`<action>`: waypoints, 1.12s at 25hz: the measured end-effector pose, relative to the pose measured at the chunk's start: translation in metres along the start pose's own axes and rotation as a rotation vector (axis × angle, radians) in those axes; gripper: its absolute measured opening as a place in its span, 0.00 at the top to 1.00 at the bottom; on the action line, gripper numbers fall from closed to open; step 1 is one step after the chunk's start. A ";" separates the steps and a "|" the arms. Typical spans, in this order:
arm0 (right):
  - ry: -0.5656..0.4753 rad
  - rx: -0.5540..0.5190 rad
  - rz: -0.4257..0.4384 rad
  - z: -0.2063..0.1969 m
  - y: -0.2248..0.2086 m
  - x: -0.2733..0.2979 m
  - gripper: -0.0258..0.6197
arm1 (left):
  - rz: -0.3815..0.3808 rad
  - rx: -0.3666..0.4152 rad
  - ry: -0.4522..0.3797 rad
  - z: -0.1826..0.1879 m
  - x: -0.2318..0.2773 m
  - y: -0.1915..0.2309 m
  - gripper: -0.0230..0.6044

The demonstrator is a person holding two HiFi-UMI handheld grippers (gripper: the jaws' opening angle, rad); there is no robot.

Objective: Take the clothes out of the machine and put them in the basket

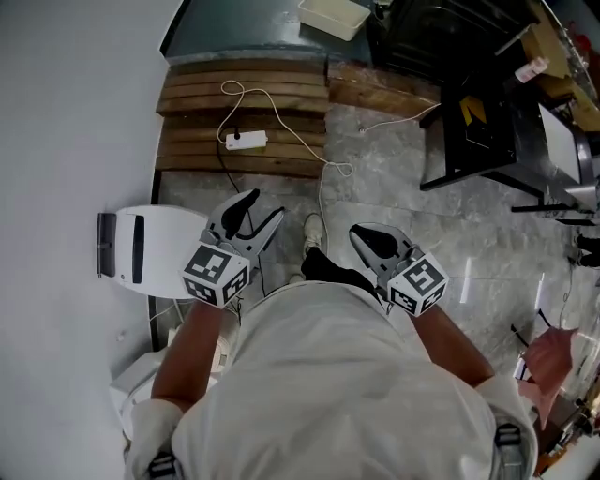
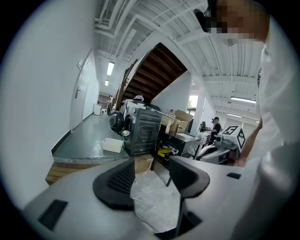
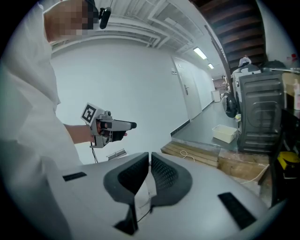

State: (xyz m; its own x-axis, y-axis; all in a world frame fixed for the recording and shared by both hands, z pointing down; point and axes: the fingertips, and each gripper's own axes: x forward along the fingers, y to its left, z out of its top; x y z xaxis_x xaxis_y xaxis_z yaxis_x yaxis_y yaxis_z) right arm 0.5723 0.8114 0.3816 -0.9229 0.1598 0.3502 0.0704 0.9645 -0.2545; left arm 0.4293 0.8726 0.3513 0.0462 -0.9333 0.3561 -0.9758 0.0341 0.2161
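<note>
No clothes show in any view. My left gripper (image 1: pixel 265 206) is held out over the stone floor in front of my body; its jaws stand open, and only floor shows between them (image 2: pixel 152 176). My right gripper (image 1: pixel 367 239) hangs beside it, shut with its pads (image 3: pixel 161 173) meeting and nothing held. A dark metal machine (image 2: pixel 143 131) stands far ahead on a raised grey floor, with a round-door washer (image 2: pixel 117 123) behind it. A shallow white tub (image 1: pixel 333 17) lies on that raised floor. Each gripper shows in the other's view: the right one (image 2: pixel 220 145) and the left one (image 3: pixel 110 126).
A wooden pallet (image 1: pixel 244 112) lies ahead with a white power strip (image 1: pixel 246 141) and a trailing cable on it. A white rounded appliance (image 1: pixel 150 248) with a dark panel stands by the left wall. A black frame (image 1: pixel 478 131) stands at the right. People stand far off.
</note>
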 end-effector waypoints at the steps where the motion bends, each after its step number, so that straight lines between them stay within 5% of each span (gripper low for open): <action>1: -0.003 -0.006 0.008 0.008 -0.014 0.007 0.95 | 0.006 0.009 0.009 0.009 0.011 0.009 0.61; 16: -0.027 0.001 0.065 0.083 -0.164 0.090 0.95 | 0.052 0.050 0.003 0.116 0.139 0.100 0.60; 28: 0.011 0.031 -0.012 0.134 -0.264 0.208 0.95 | -0.006 0.024 0.008 0.158 0.233 0.246 0.60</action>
State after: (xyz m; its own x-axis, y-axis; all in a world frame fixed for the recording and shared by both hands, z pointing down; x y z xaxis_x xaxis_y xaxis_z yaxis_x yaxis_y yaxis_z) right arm 0.3112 0.5618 0.4010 -0.9193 0.1509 0.3634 0.0476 0.9594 -0.2780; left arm 0.1667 0.6070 0.3442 0.0535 -0.9308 0.3617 -0.9804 0.0198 0.1960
